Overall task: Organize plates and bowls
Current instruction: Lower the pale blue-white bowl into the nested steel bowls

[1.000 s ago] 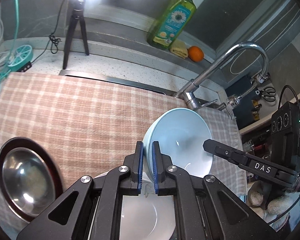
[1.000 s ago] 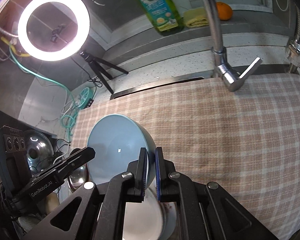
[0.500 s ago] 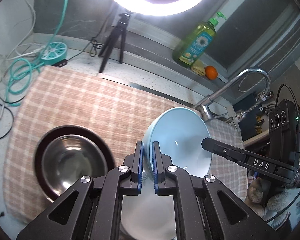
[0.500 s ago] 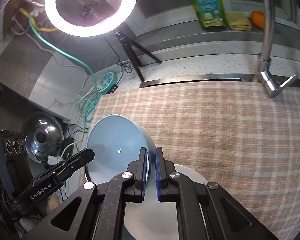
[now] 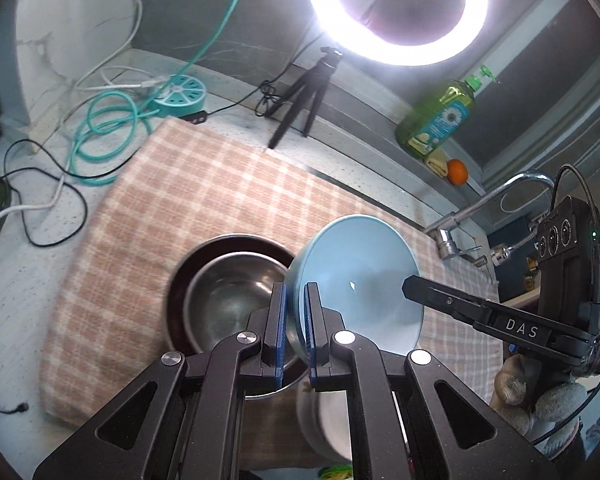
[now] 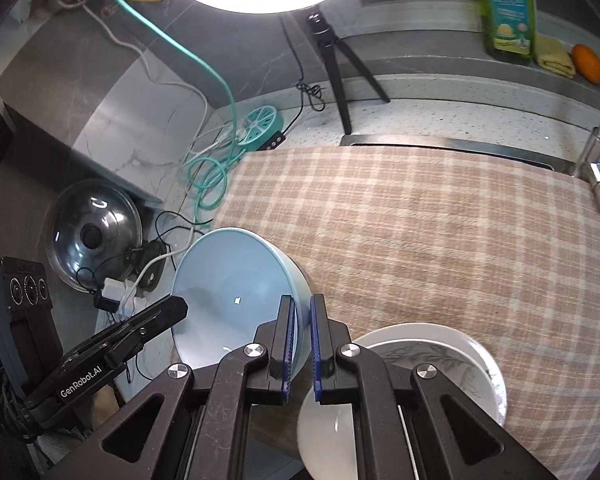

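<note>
Currently, the pale blue ceramic bowl [image 5: 356, 280] is pinched at opposite rims by the left gripper [image 5: 296, 336] and right gripper [image 6: 300, 348], held aloft; the stainless steel bowl [image 5: 228, 292] lies just below-left of the left gripper.

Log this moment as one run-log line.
left gripper: shut on blue bowl rim | right gripper: shut on opposite rim | bowl: tilted above cloth | steel bowl: on cloth
</note>
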The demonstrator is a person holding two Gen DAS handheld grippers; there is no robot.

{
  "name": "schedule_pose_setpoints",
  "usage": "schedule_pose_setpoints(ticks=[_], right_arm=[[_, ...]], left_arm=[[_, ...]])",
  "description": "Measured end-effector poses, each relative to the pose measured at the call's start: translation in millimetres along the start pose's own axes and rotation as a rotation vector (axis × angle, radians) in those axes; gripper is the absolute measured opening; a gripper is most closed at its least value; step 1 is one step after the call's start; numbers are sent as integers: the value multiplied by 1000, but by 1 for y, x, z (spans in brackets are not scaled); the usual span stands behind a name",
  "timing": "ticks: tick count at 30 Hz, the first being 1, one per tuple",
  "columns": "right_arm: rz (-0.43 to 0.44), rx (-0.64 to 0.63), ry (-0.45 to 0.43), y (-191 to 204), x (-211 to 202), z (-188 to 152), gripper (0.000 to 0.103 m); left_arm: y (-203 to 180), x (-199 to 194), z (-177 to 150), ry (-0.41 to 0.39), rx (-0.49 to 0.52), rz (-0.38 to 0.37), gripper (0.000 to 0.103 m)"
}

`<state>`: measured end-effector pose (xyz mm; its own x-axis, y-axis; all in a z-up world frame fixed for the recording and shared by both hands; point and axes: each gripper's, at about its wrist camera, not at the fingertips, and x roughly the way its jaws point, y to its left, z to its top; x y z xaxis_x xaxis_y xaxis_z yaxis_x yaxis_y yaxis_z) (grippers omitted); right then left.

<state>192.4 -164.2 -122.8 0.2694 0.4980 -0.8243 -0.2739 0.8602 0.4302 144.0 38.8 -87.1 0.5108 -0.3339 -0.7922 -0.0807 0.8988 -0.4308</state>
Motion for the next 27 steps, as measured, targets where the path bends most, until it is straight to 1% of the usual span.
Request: schedule_pose_setpoints(ticks=[4, 16, 27], right_arm=[[-5, -14, 23, 11, 15, 1, 7], [-26, -23, 85, 23, 49, -2, 7], [-48, -35, 110, 28, 65, -4, 7]], left_arm=[[15, 0, 0, 1, -23, 7, 7], [44, 5, -5, 28, -68, 16, 7], [62, 19, -10, 67, -102, 18, 7]])
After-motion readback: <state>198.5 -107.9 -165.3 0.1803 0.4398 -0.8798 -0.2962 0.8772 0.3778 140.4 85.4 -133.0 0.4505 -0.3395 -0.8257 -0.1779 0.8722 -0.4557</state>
